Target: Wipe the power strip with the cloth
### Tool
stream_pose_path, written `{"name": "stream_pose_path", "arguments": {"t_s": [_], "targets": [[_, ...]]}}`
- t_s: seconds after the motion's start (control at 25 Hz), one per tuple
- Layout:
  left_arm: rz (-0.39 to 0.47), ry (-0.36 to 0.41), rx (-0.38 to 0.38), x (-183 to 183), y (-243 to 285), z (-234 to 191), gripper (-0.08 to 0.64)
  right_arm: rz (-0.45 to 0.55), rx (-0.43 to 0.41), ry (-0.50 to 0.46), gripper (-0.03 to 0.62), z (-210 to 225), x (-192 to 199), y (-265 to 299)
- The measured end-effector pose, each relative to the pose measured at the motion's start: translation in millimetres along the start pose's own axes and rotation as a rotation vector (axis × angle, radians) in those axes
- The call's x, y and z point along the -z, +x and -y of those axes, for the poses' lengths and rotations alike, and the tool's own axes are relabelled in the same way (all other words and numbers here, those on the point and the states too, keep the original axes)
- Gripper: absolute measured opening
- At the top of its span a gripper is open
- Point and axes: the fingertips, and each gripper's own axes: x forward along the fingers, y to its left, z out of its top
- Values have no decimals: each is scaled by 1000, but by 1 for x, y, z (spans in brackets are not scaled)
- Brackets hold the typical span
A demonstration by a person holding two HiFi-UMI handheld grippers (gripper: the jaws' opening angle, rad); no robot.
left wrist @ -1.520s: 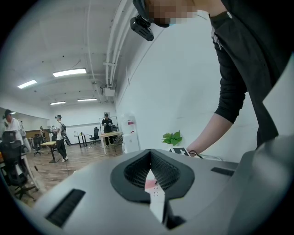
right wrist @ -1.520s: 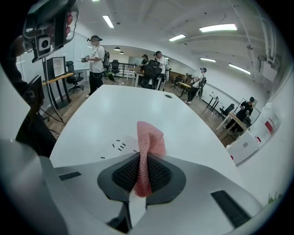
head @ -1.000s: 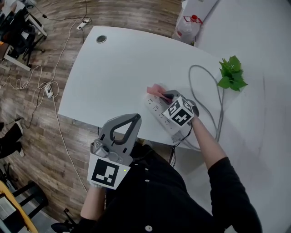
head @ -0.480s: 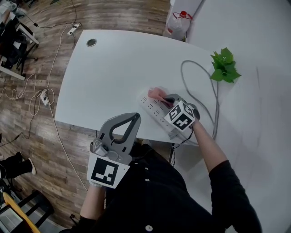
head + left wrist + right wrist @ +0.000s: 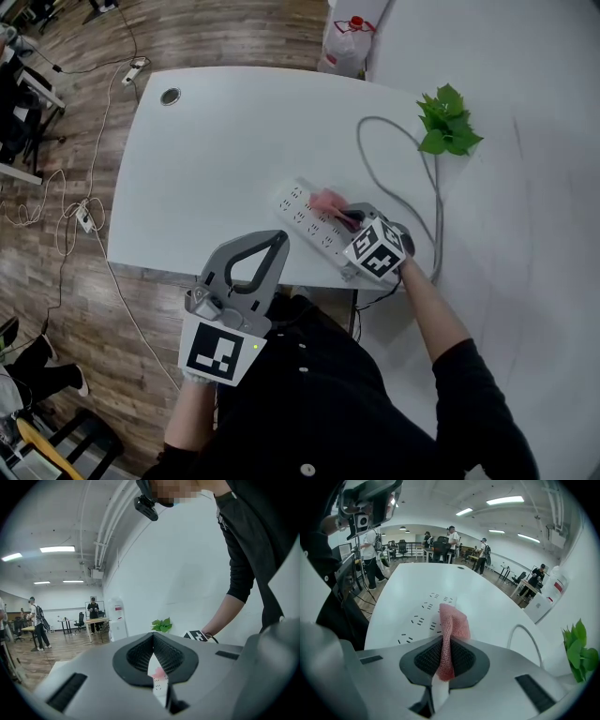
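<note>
The white power strip (image 5: 305, 223) lies slantwise near the table's front edge, its grey cable (image 5: 375, 155) looping away behind. A pink cloth (image 5: 328, 202) rests on the strip's middle, and my right gripper (image 5: 347, 217) is shut on it. In the right gripper view the cloth (image 5: 451, 623) is pinched between the pads and drapes over the strip's sockets (image 5: 423, 613). My left gripper (image 5: 277, 246) hangs shut and empty in front of my body, short of the table edge. Past its jaws, the left gripper view shows the strip (image 5: 160, 688).
The white table (image 5: 216, 150) has a round grommet hole (image 5: 170, 96) at its far left. A green plant (image 5: 445, 122) stands at the right by the wall. A bag with a red-capped bottle (image 5: 347, 42) sits beyond the table. Cables trail on the wooden floor (image 5: 84, 211).
My right gripper has drawn the cloth along the strip, from its far end toward its middle. The left gripper has stayed in place.
</note>
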Motion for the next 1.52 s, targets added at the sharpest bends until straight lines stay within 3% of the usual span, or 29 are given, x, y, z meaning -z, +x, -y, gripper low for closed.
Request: {"name": "stream_pose_path", "arguments": {"t_s": [0.88,1.36,1.52], "targets": [[32,3,80,-5,6,14,14,-47,58,134,54,-28,56,-45],[39,0,83,-5,5,14,14,-42,56,171,54,-36,60,-52],[35,-3,79,-4,4,13,13,-24,62,134,54,-30,49,-58]]}}
